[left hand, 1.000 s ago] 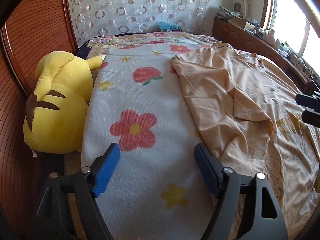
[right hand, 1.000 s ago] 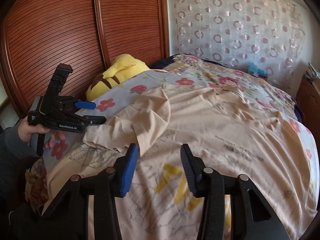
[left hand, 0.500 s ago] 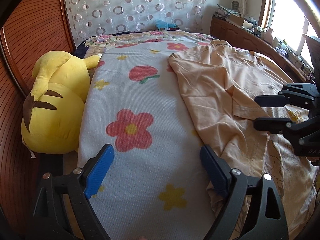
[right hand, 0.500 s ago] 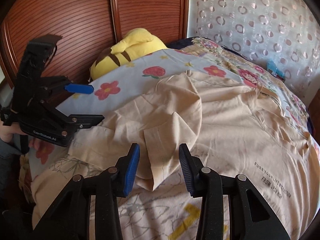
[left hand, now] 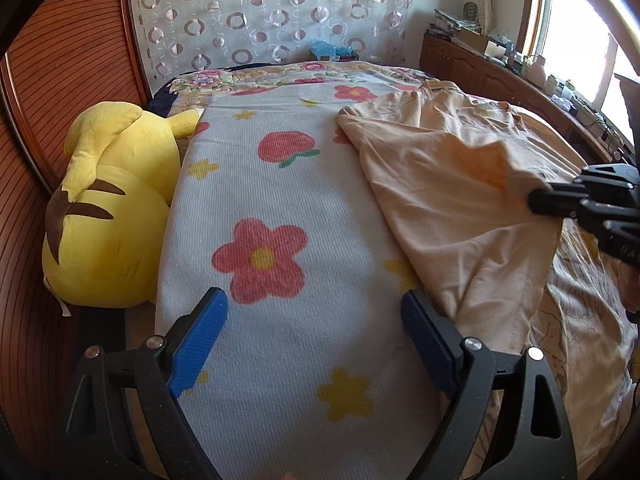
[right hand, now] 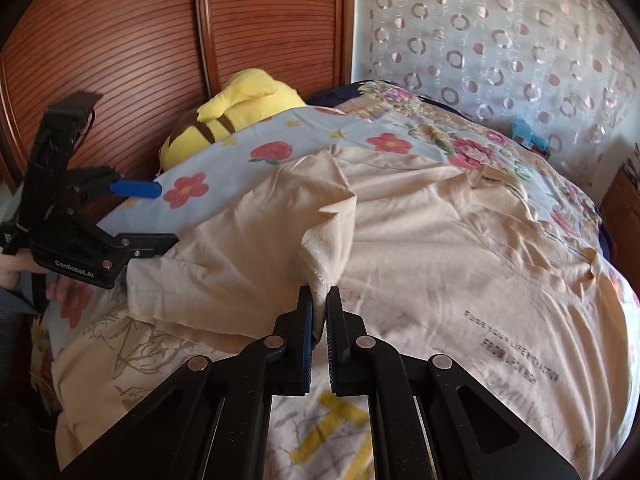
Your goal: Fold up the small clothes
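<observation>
On the bed (left hand: 280, 200), beside the yellow plush toy (left hand: 108, 208), the peach shirt (right hand: 440, 240) lies spread; the right tongs (right hand: 319, 300) pinch its raised fold, while the left tongs (left hand: 316, 320) gape wide, holding nothing.

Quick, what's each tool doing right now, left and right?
Left tool: open, holding nothing, over the floral blanket.
Right tool: closed on a fold of the beige shirt.

place: home bedroom | bed under pale blue flower-print blanket (left hand: 280, 208) at 6 o'clock | yellow plush toy (left hand: 108, 216) at 9 | ring-patterned sheer curtain (left hand: 256, 12) at 12 | reddish slatted wooden wardrobe doors (right hand: 132, 40) | sunlit window (left hand: 580, 36) at 2
</observation>
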{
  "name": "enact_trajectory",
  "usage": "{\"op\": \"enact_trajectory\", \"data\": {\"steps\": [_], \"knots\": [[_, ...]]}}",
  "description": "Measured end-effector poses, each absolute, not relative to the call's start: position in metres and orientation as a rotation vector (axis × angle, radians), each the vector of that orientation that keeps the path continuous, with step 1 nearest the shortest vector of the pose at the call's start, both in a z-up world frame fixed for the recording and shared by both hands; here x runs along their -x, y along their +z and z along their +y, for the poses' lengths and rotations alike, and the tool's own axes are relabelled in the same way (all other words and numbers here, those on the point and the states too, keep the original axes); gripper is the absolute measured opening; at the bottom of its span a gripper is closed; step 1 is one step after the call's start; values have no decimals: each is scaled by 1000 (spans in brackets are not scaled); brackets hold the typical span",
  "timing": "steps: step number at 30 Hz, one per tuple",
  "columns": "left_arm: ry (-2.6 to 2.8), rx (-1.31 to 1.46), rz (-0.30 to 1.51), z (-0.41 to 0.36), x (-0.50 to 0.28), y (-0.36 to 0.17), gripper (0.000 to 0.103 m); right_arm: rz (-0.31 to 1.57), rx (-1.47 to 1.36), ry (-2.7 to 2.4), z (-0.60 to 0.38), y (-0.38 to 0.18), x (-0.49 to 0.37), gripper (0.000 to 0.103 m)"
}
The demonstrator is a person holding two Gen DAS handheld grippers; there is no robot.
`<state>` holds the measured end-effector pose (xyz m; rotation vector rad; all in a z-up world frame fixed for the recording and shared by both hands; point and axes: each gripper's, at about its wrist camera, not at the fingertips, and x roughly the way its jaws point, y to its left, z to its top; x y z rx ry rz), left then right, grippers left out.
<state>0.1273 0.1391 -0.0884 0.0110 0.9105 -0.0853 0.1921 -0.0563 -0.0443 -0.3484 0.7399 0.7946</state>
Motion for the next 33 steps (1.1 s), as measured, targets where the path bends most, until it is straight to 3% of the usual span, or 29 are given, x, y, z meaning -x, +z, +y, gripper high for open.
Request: {"op": "enact_trajectory", "data": {"steps": [5,18,21,25,33], "knots": [[-85,-11,911,139,-128,-88,89,737,224,755,-81,-34,-196,6],[-71,-11,911,141,-127,-88,89,717,254,628,-136,-25,-167,12],[-53,2,888,143,-119,-82,89,735,260,614,-162,-27,-148,18],[-87,26,818,134,-94,-62,89,763,250,593,-197,-33,-133,45],[-182,55,749,88,-51,-44,85,812,237,479,-234,-45,-113,53]]}}
